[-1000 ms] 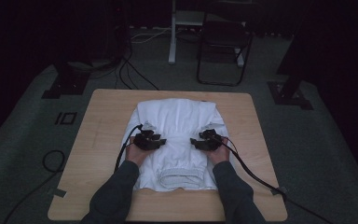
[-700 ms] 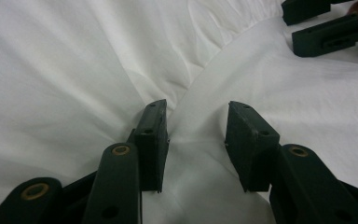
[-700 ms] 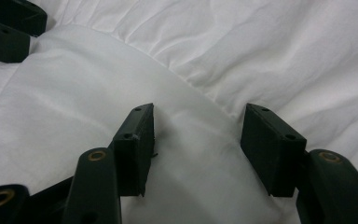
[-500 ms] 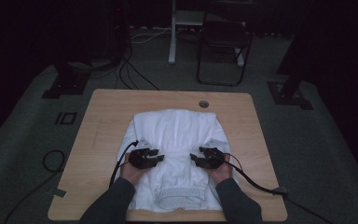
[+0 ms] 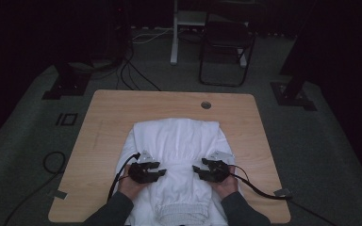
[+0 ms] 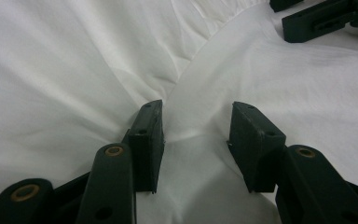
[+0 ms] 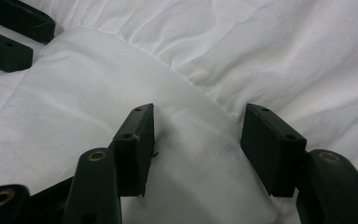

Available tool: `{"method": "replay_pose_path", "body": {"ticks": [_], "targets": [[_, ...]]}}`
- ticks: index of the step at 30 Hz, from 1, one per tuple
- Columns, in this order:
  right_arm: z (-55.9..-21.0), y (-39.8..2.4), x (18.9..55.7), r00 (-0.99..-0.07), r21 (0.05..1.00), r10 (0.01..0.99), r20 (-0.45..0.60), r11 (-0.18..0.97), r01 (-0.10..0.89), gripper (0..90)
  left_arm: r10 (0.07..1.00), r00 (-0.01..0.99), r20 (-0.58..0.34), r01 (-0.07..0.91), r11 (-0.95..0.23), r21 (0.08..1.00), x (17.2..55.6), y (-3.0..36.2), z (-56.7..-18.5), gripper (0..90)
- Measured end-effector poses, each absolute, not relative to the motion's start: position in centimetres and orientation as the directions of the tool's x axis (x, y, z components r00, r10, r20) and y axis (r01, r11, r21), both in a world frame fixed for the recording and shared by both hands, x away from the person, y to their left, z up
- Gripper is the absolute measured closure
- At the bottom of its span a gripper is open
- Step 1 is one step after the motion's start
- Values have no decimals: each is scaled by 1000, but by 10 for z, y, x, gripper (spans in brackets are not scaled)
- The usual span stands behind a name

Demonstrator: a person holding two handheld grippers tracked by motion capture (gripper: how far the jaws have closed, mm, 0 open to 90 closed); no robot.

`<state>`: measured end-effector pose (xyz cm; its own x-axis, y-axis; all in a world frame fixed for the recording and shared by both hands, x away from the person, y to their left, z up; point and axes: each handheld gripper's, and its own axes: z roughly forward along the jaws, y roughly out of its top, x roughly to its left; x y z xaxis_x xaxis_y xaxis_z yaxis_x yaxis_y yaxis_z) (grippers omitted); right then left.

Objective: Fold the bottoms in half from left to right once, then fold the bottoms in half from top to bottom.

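A white garment (image 5: 176, 136) lies on the wooden table (image 5: 103, 113), with a narrower folded layer on top that ends in a ribbed hem (image 5: 181, 214) at the near edge. My left gripper (image 5: 161, 171) rests on the garment's left side and points inward. Its jaws (image 6: 196, 135) have just been opening and straddle the folded layer's edge without pinching it. My right gripper (image 5: 196, 170) mirrors it on the right. Its jaws (image 7: 198, 135) stand apart over smooth cloth. Each gripper view shows the other gripper far off: the right gripper (image 6: 317, 18) and the left gripper (image 7: 14, 32).
A round cable hole (image 5: 206, 104) sits near the table's far edge. Bare wood runs left, right and behind the garment. A cable (image 5: 259, 188) trails from the right gripper over the table's near right corner. A chair (image 5: 226, 42) and stands are on the dark floor beyond.
Both hands have drawn back toward the person, and the garment, with its ribbed hem, has slid with them toward the table's near edge.
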<state>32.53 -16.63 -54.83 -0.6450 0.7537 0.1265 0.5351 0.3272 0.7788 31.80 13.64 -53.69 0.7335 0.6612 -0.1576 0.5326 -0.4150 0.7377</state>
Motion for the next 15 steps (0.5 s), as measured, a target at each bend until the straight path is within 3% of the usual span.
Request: {"method": "replay_pose_path", "body": {"ticks": [9,13,15], "targets": [[-548,-166,325,-643,778,755,130,324,538,436,659,729,-185,546,-396,739,320,139,-532,534],[-548,-166,325,-642,778,755,133,321,540,436,713,690,-123,512,-361,780,336,152,-509,479],[-548,-166,325,-641,778,755,136,319,541,436,761,643,-87,504,-334,796,353,162,-498,378]]}}
